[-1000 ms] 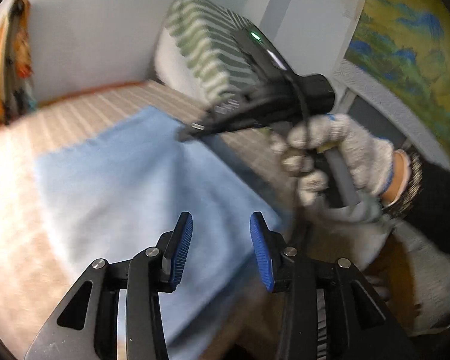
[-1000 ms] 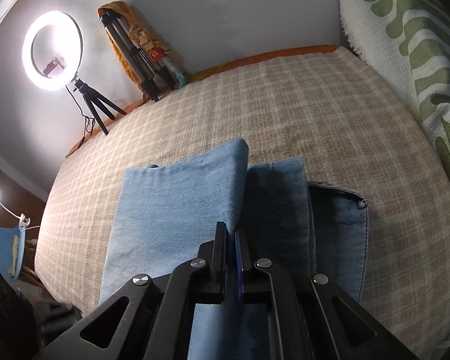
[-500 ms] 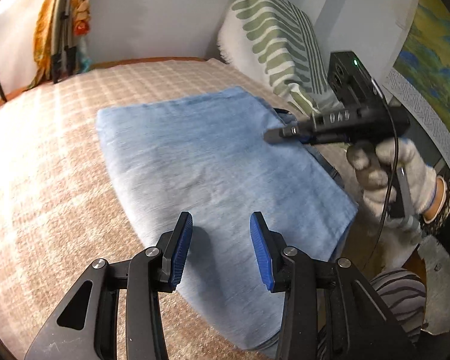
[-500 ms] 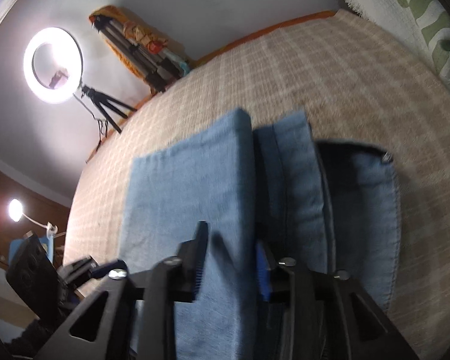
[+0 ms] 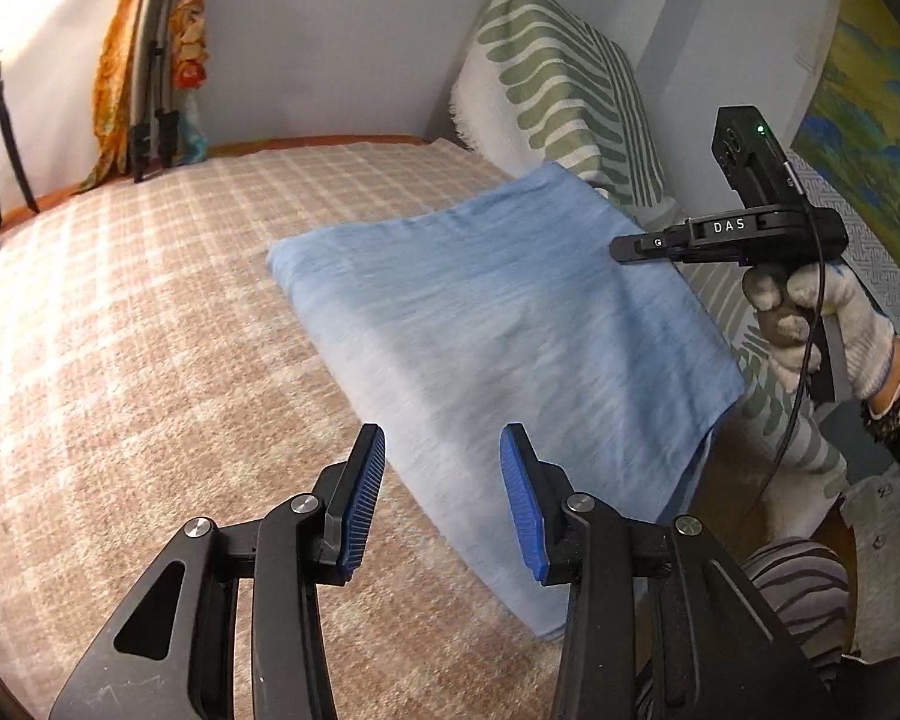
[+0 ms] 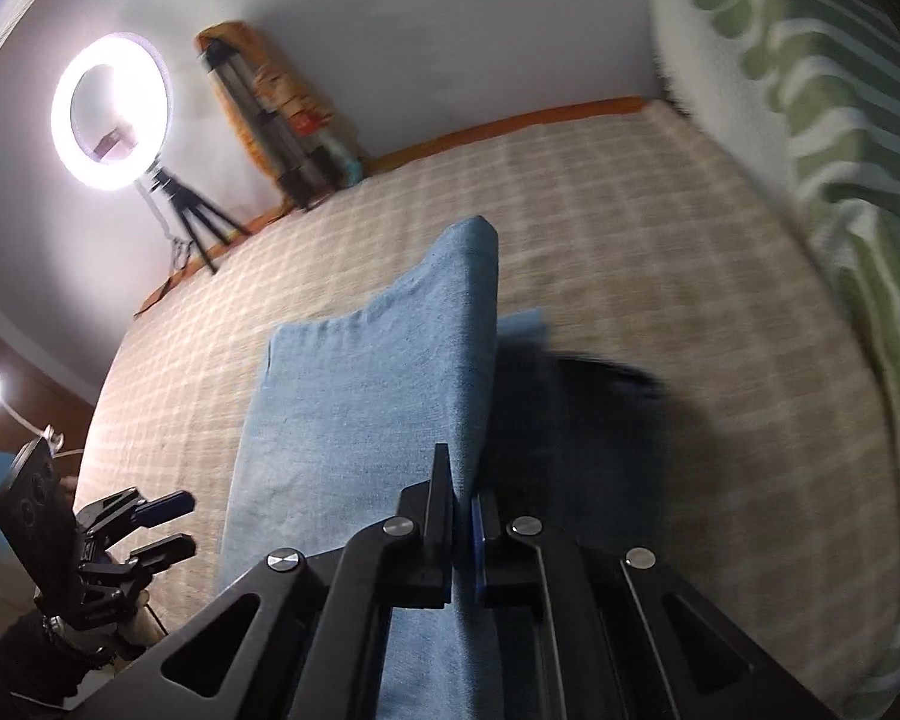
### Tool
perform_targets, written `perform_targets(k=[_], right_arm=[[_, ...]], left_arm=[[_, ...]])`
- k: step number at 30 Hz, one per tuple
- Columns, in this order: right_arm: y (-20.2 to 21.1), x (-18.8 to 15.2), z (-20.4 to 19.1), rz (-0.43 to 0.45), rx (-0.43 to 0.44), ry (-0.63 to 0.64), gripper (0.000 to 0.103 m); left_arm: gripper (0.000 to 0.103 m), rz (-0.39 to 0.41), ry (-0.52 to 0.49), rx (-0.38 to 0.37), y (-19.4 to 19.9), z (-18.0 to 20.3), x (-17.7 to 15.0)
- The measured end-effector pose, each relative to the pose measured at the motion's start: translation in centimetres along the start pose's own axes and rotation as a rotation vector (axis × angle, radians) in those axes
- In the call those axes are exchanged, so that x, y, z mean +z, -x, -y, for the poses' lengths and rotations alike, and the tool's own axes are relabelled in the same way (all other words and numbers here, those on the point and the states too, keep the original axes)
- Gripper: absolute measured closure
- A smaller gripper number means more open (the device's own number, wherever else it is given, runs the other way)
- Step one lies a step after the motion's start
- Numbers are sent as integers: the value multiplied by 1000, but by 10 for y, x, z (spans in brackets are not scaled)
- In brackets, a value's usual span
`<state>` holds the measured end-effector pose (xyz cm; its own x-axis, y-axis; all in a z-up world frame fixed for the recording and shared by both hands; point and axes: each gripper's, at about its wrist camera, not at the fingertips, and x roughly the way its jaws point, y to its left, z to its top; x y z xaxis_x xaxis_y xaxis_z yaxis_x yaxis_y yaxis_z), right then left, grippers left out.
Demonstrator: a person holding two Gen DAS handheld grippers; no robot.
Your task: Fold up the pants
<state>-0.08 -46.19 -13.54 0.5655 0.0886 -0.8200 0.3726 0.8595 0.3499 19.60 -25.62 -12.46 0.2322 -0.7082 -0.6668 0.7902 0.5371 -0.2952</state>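
Observation:
The light blue pants (image 5: 498, 324) lie partly folded on the checked bedspread (image 5: 150, 360). My left gripper (image 5: 441, 501) is open and empty, just short of the near edge of the pants. My right gripper (image 6: 465, 516) is shut on the right edge of the pants (image 6: 378, 408) and lifts that edge up, casting a dark shadow on the bed to its right. The right gripper also shows in the left wrist view (image 5: 636, 249), held in a gloved hand at the pants' far right side. The left gripper also shows in the right wrist view (image 6: 168, 525), open.
A green-and-white patterned pillow (image 5: 558, 90) leans at the head of the bed. A ring light on a tripod (image 6: 111, 114) and folded tripods (image 5: 156, 60) stand against the wall. A painting (image 5: 870, 138) hangs at the right.
My right gripper opened half a second ago and has shut again on the pants' right edge, raising it. My left gripper has drawn back toward the near edge, still open.

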Motion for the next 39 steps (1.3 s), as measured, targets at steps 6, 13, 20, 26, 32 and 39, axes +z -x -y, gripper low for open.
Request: perform_targets(k=[6,13,20,26,32,39], right_arm=[[-17,-16,31,-34,-40,-22,102],[-33,-13,43,-36,-46,-31,102],[-32,-22,49,-26,-16,-59,97],[-12,-36,56,-6,-54,-72,82],[-3,-44,77,3,-43,-128,69],[11,-41,74,68,40,-114,37]], left_arm=[[65,-31,-95,3,-19,22,1],[65,-80,-160,38,-37,32,-3],[65,-83,-135,33,-37,28,-2],[65,-69,-15,-4,-25,5,6],[54,-25,105,-14,-10,-21,23],[53,-32,161,0,-13,-35,31]])
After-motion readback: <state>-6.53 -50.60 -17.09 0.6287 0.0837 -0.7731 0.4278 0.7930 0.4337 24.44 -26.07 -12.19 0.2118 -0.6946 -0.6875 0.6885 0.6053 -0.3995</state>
